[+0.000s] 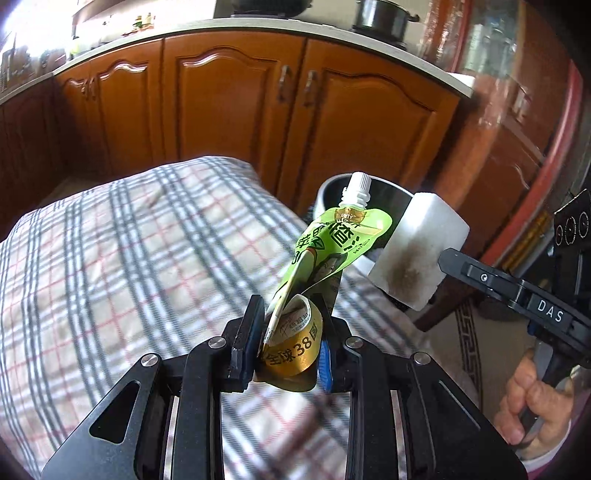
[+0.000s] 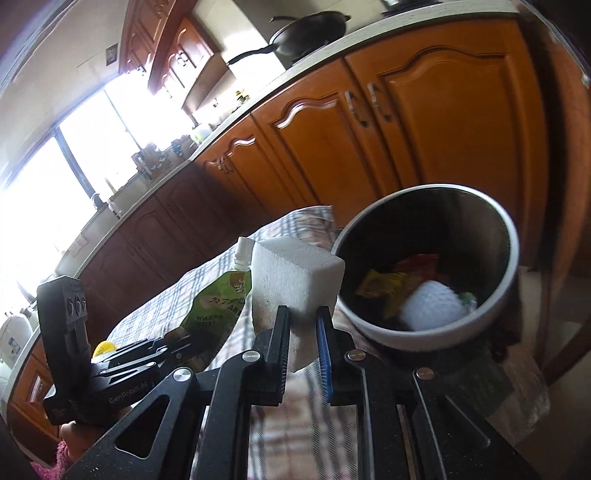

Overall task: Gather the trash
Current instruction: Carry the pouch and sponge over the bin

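My left gripper [image 1: 290, 326] is shut on the crumpled lower end of a green and gold drink pouch [image 1: 325, 254] with a white spout, held above the checked tablecloth [image 1: 122, 258]. My right gripper [image 2: 303, 328] is shut on a white foam block [image 2: 291, 280] with a dirty brown patch; that foam block [image 1: 413, 251] also shows at the right of the left wrist view. A round bin [image 2: 513, 236] with a pale rim stands just ahead and right of the block, with wrappers and a white wad inside. The pouch [image 2: 218, 299] hangs left of the block.
Wooden kitchen cabinets [image 1: 236, 96] under a pale worktop run behind the table. A pan [image 2: 310, 33] and a pot [image 1: 382, 16] sit on the worktop. A hand [image 1: 528, 398] grips the right tool's handle. A small yellow object [image 2: 103, 349] lies on the cloth.
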Demonstrator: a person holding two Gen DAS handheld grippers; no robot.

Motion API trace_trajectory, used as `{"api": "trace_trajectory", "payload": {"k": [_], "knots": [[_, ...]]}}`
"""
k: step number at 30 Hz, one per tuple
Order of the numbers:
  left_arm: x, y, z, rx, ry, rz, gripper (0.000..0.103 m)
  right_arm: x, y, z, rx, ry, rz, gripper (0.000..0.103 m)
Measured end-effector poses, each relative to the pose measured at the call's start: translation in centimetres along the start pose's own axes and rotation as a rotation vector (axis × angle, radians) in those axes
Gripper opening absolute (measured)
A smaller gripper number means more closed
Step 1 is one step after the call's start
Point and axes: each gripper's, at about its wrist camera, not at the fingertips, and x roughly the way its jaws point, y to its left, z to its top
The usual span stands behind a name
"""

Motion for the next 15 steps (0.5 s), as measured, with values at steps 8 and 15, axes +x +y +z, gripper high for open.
{"api": "trace_trajectory", "payload": {"k": [8, 15], "knots": [[0.4, -2.8, 0.2, 0.043, 0.007, -0.013, 0.024, -2.6, -2.2, 0.0, 0.033, -0.045, -0.037, 0.014], [0.8, -4.0, 0.7, 0.066, 0.007, -0.015, 0.024, -3.4, -3.0, 0.6, 0.029, -0.072, -0.067, 0.014]]}}
